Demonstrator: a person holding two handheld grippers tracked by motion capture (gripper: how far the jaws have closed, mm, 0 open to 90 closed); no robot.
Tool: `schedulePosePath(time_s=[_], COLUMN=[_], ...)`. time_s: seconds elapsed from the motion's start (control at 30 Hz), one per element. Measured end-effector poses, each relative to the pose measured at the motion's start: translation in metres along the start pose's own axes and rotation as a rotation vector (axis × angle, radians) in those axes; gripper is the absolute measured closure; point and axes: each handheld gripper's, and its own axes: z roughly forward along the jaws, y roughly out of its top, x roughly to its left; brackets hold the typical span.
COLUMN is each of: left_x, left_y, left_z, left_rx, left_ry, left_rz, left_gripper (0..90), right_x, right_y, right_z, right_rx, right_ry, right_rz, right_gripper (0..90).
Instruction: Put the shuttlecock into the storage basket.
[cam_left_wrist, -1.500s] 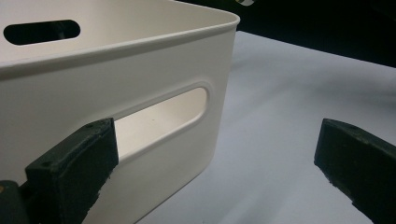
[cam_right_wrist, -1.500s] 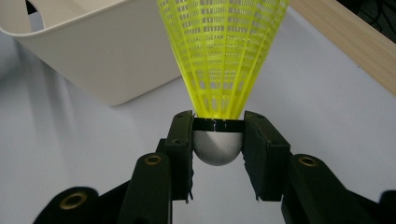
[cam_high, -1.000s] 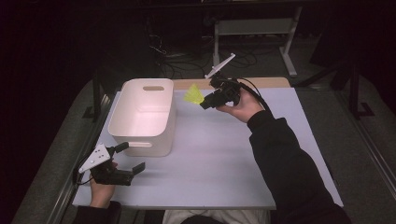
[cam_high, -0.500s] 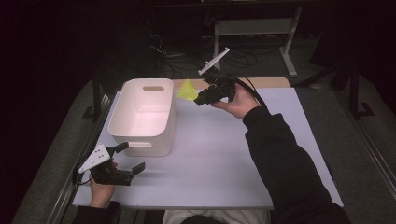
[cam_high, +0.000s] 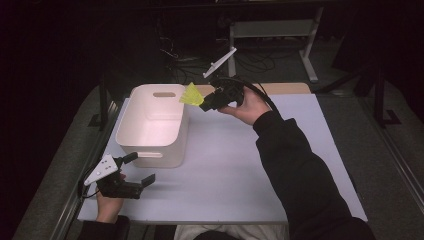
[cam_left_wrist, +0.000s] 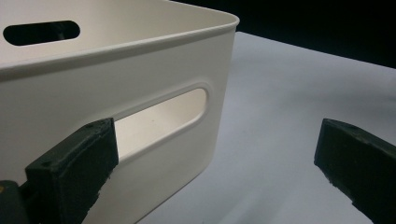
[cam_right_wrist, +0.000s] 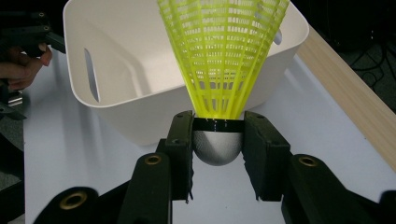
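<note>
A: What is seen nearest, at the front edge of the table (cam_high: 235, 195)?

B: The left gripper (cam_high: 132, 172) is rested there on the white tabletop, just short of the tub's near end. Its jaws are spread wide with nothing between them; in the left gripper view the tub (cam_left_wrist: 140, 93) and its handle slot are framed between the two pads. It is judged to be parked out of the way, perhaps ready to steady the tub if needed.

A: And the tub itself?

B: The white tub (cam_high: 150, 125) is set on the left half of the table, open side up, and nothing can be made out inside it.

A: Where is the shuttlecock?

B: The yellow shuttlecock (cam_high: 191, 95) is carried in the air by the right gripper (cam_high: 205, 102), at the tub's far right corner, just above the rim. In the right gripper view the jaws are closed on its rounded grey cap (cam_right_wrist: 217, 147), with the yellow skirt (cam_right_wrist: 224, 51) pointed away toward the tub (cam_right_wrist: 116, 60).

A: Why is it held by the cap?

B: The cap is the firm part, so the flimsy skirt is spared from crushing, and the skirt is led first over the opening. A drop into the tub is judged to be the step in hand.
</note>
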Motion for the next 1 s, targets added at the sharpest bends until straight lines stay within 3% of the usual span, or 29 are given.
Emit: schedulePosePath(time_s=[1.0], left_x=[0.0], left_y=[0.0], left_z=[0.0], left_rx=[-0.004], left_ry=[-0.002], left_rz=[0.001], left_gripper=[0.0], right_x=[0.029], right_y=[0.038], right_z=[0.017], right_rx=[-0.013], right_ry=[0.044], right_rz=[-0.082], right_gripper=[63.4])
